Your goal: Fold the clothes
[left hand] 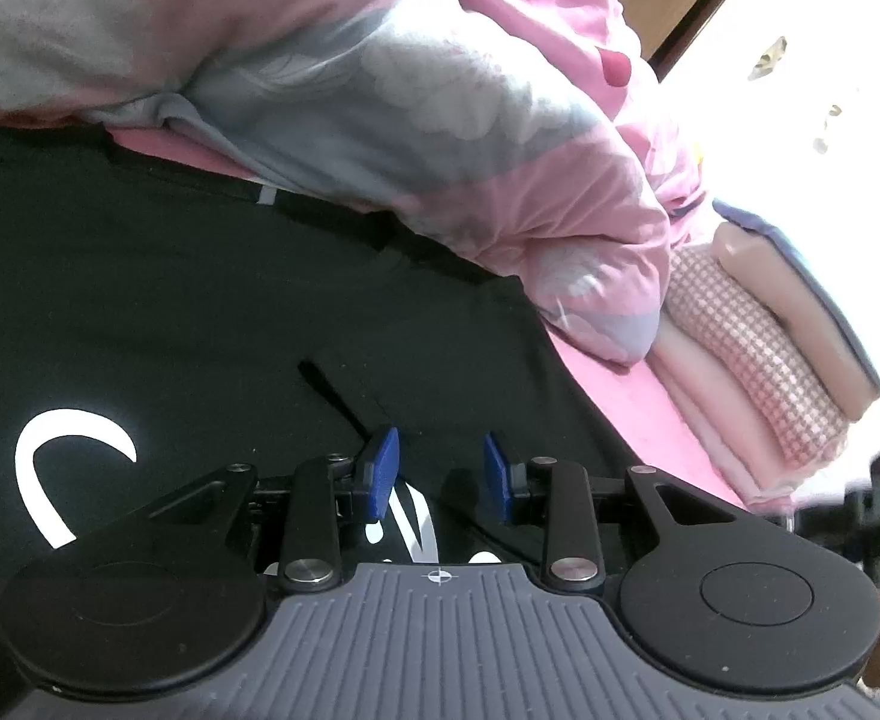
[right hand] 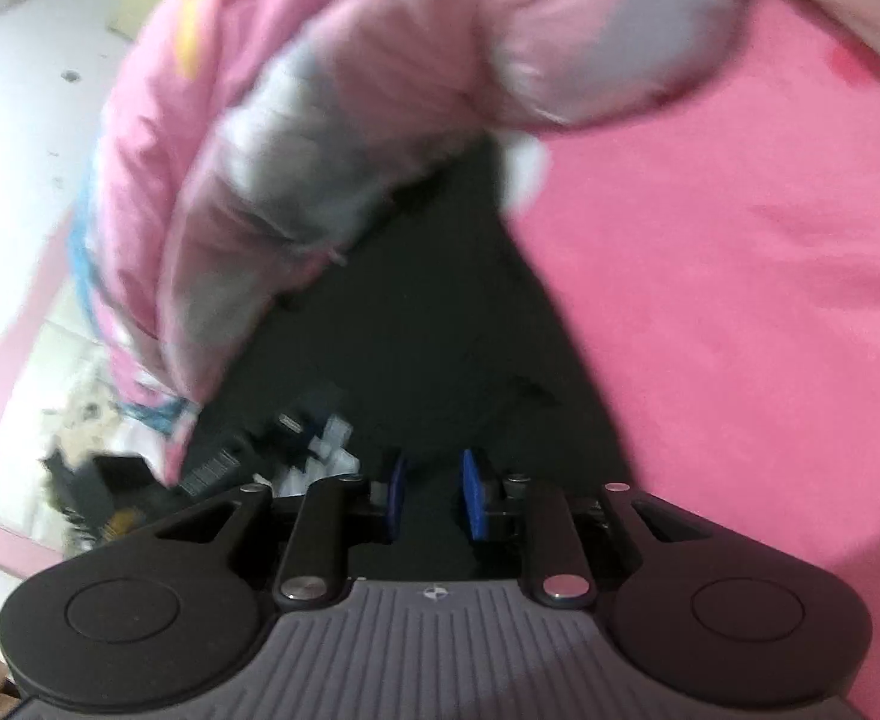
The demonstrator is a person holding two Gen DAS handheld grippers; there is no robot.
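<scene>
Left wrist view shows one black garment (left hand: pixel 188 312) spread flat on a pink bed sheet (left hand: pixel 619 396), white print showing at 9 o'clock. One pink and grey quilt (left hand: pixel 380 90) is bunched from 11 to 2 o'clock, its edge lying on the garment. Two pillows are stacked at 3 o'clock: a checked pillow (left hand: pixel 757 354) under a plain peach pillow (left hand: pixel 799 300). The left gripper (left hand: pixel 441 471) stands with its two blue pads apart, nothing between them, low over the garment; contact cannot be told.

Right wrist view is blurred. The right gripper (right hand: pixel 431 495) also has its pads apart, a narrower gap, empty, above the garment, which runs toward 12 o'clock.
</scene>
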